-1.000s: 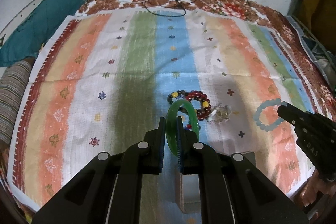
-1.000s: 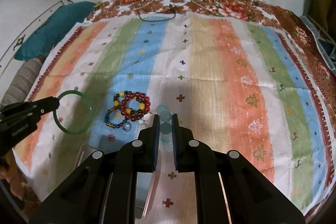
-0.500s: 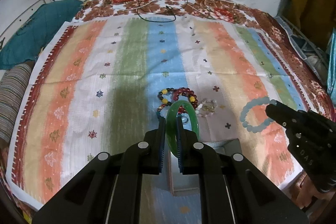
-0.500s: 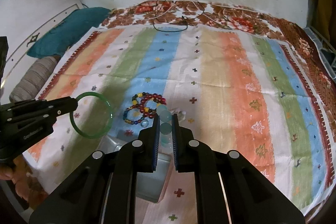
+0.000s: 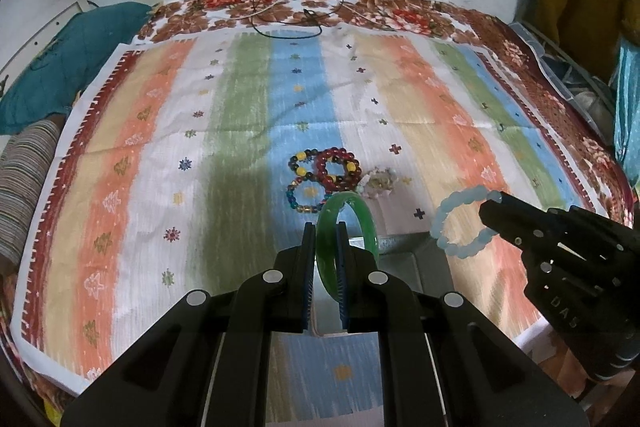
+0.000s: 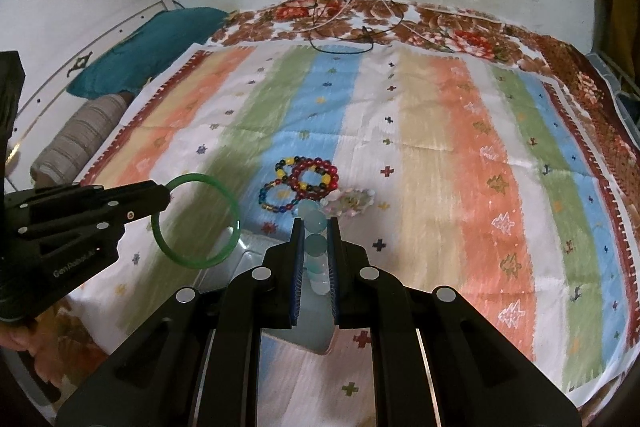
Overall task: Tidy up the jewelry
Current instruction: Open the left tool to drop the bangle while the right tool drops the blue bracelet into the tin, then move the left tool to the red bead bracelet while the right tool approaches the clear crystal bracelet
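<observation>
My left gripper (image 5: 325,233) is shut on a green bangle (image 5: 362,217), held edge-on above the striped cloth. The right wrist view shows that bangle (image 6: 196,221) as a full ring at the tip of the left gripper (image 6: 162,193). My right gripper (image 6: 314,227) is shut on a pale blue bead bracelet (image 6: 314,221); from the left wrist that bracelet (image 5: 450,227) hangs at the right gripper's (image 5: 492,211) tip. Beneath both grippers lies a clear box (image 5: 416,259). On the cloth ahead lie dark-and-yellow, red and blue bead bracelets (image 5: 324,175) and a whitish bracelet (image 5: 378,183).
The striped cloth (image 5: 248,131) covers a bed with a floral sheet (image 5: 280,9) at the far edge, where cables (image 5: 292,23) trail from the wall. A teal pillow (image 5: 68,59) and a striped bolster (image 5: 24,179) lie left. A hand (image 6: 16,341) shows low left.
Both grippers have drawn back towards the near edge with their bracelets; the pile on the cloth now sits farther ahead and the clear box shows more fully beneath them.
</observation>
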A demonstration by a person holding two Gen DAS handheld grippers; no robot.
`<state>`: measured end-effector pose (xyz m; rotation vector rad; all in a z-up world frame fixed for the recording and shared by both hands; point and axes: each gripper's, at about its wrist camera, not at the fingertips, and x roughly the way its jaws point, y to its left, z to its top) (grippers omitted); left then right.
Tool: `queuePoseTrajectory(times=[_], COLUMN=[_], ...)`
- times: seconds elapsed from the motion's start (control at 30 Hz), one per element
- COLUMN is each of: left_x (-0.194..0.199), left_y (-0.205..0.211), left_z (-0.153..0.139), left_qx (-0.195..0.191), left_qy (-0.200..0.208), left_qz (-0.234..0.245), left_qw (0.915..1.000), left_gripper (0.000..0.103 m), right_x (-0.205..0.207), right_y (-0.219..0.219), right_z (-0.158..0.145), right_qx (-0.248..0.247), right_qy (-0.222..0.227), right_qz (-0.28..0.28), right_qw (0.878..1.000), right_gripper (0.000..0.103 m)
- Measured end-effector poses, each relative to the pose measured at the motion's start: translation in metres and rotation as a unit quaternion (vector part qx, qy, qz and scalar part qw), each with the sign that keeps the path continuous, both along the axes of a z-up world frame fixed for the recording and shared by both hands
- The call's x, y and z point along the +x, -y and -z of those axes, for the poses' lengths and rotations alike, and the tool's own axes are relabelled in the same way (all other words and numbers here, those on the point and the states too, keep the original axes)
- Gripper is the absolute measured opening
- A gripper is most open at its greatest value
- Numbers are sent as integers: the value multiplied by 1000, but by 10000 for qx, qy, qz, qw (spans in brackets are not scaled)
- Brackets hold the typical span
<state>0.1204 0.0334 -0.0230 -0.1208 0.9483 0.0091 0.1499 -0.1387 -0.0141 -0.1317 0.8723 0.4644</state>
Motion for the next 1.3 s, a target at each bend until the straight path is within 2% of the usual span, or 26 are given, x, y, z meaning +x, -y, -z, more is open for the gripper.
queuePoseTrajectory(times=[0.13, 0.4, 0.43, 0.5, 0.63, 0.7, 0.87, 0.93, 1.0, 1.3], left_x=[0, 2, 4, 6, 8, 9, 14, 18, 22, 44], left_y=[1, 1, 0, -1, -6, -10, -15, -18, -20, -24], left_z=[1, 12, 14, 16, 14, 13, 12, 13, 14, 19], left_qx=[-9, -224, -232, -193, -123, -140, 14, -26, -39, 3], left_qy=[-29, -341, -395, -457, -407, -385, -340, -363, -369, -340], left_qz=[-58, -29, -37, -83, -191, -260, -333, -362, -385, -420], left_qw=[10000, 9992, 9989, 9987, 9989, 9988, 9989, 9987, 9986, 9985], left_gripper=[9, 10, 10, 10, 11, 19, 34, 39, 47, 62], right_x=[-3, -2, -1, -1, 3, 6, 15, 18, 21, 38], right_y=[1, 3, 4, 6, 9, 10, 12, 12, 13, 18], right_z=[2, 8, 7, 7, 9, 11, 13, 13, 14, 18], right_qx=[48, 28, 35, 21, -35, -40, -30, -21, -25, -9], right_qy=[-41, -152, -141, -119, -137, -178, -248, -270, -293, -448], right_qz=[-26, 15, 36, 65, 117, 165, 271, 291, 324, 480], right_qw=[10000, 9999, 9999, 9999, 9998, 9997, 9993, 9992, 9990, 9978], right_gripper=[12, 13, 17, 42, 43, 45, 52, 56, 64, 77])
